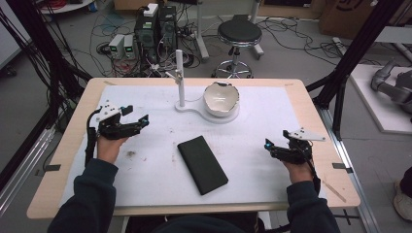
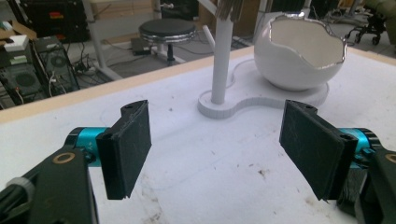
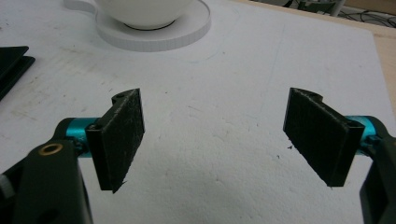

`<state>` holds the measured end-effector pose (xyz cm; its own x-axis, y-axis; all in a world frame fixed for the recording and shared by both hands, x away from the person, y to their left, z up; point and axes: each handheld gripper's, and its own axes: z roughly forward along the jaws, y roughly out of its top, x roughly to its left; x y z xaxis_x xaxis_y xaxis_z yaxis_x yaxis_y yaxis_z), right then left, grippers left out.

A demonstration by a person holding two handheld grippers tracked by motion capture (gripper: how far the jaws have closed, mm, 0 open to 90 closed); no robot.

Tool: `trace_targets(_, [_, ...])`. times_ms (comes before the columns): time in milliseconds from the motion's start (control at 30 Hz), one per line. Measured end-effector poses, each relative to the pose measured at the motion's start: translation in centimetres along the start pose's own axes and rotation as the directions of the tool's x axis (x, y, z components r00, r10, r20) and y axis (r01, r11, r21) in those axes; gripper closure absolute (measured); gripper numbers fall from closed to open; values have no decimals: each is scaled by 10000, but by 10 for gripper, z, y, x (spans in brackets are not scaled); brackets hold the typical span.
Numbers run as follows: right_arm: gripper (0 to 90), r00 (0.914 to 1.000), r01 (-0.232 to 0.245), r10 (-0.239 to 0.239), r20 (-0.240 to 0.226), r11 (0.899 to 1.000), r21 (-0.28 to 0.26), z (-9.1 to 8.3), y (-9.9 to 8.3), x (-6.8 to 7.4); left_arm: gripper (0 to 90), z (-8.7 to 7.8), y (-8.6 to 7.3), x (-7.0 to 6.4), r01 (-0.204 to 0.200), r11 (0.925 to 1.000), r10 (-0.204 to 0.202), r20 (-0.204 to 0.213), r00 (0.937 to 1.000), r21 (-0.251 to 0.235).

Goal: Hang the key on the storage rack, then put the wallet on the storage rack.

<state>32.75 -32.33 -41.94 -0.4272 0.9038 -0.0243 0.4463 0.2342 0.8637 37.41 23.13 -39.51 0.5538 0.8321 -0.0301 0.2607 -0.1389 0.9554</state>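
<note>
Resting near the left edge of the tabletop (image 1: 301, 97), the left gripper (image 1: 141, 120) is holding its fingers (image 2: 126, 149) spread wide with nothing between them. Sitting near the right edge, the right gripper (image 1: 268, 145) is likewise keeping its fingers (image 3: 119, 140) spread apart and empty. Lying between them, toward the near edge, is the black case (image 1: 202, 164), while the white bowl (image 1: 221, 98) is sitting on its stand (image 1: 187, 108) near the far edge.

Looked like a robotics lab or test workshop, not a home. Behind the wooden table (image 1: 68, 145) with its white foam sheet (image 1: 272, 165), stood computer towers (image 1: 156, 29) on a bare grey floor strewn with tangled cables (image 1: 291, 29) (black, white and some red). Beside them, a round black stool (image 1: 239, 33) on a chrome base. Black frame struts (image 1: 354, 48) at both sides; at far right, probably a grey robot arm (image 1: 393, 85), partly cut off.
</note>
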Motion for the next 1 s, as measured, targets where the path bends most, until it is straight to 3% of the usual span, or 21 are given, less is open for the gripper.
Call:
trace_targets(233, [206, 9999, 46, -46, -122, 10000, 14, 0, 1, 3, 260, -4, 2, -5, -171, 9997, 171, -3, 9999, -184])
trace_targets(533, [207, 9998, 127, -126, -183, 9999, 44, 3, 3, 9, 260, -7, 1, 0, 189, 9990, -179, 236, 9996, -398])
trace_targets(1000, [206, 9989, 231, -236, -413, 9997, -127, 1, 3, 12, 260, 1, -5, -13, 293, 9987, -332, 969, 9947, 408])
